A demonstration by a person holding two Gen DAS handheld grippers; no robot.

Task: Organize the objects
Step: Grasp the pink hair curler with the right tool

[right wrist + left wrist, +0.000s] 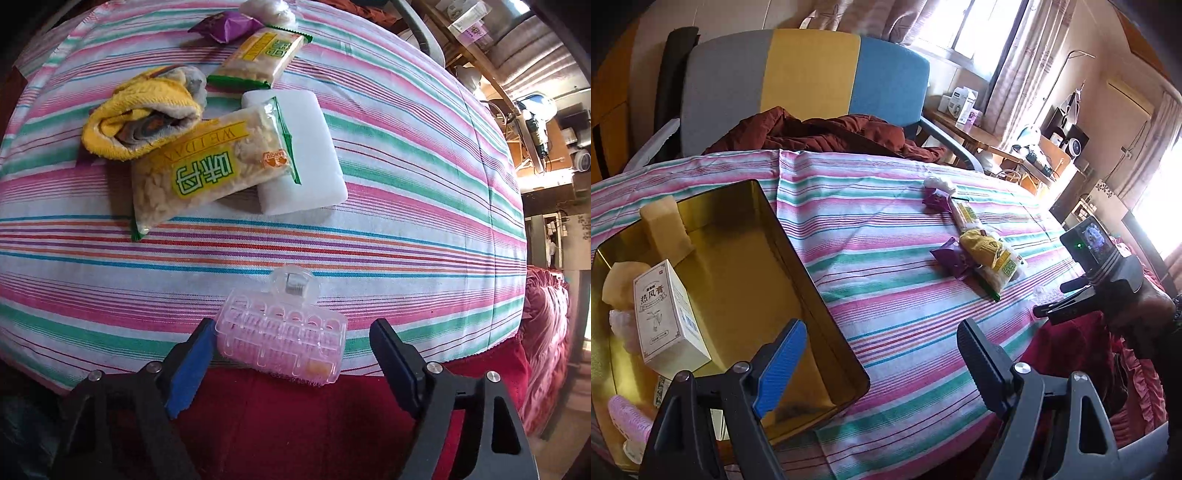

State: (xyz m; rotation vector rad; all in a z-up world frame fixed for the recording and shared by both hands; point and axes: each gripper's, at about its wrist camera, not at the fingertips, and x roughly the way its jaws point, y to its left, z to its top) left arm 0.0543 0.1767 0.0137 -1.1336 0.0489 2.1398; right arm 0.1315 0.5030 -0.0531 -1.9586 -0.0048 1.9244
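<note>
1. My right gripper (291,354) has its jaws spread wide with a clear pink hair roller clip (282,341) sitting between them. It's at the near edge of the striped cloth (406,184), partly over the red fabric (295,424). The left blue pad looks like it's touching or just beside it, but nothing's squeezed.
2. Further up the cloth there's a snack pack (207,170) reading "WEIDAN" plus big green Chinese characters, upside down from here. It lies on a white foam block (306,155), with a rolled yellow towel (144,114) overlapping its far end.
3. A second, similar snack pack (262,59) and a purple wrapper (225,26) sit beyond those.
4. My left gripper (882,354) is wide open too, holding nothing, hovering over the corner of the gold tin (798,258).
5. Inside the tin there's a white carton (668,317) with Chinese print (I can't read it for sure) and a tan sponge block (665,229).
</note>
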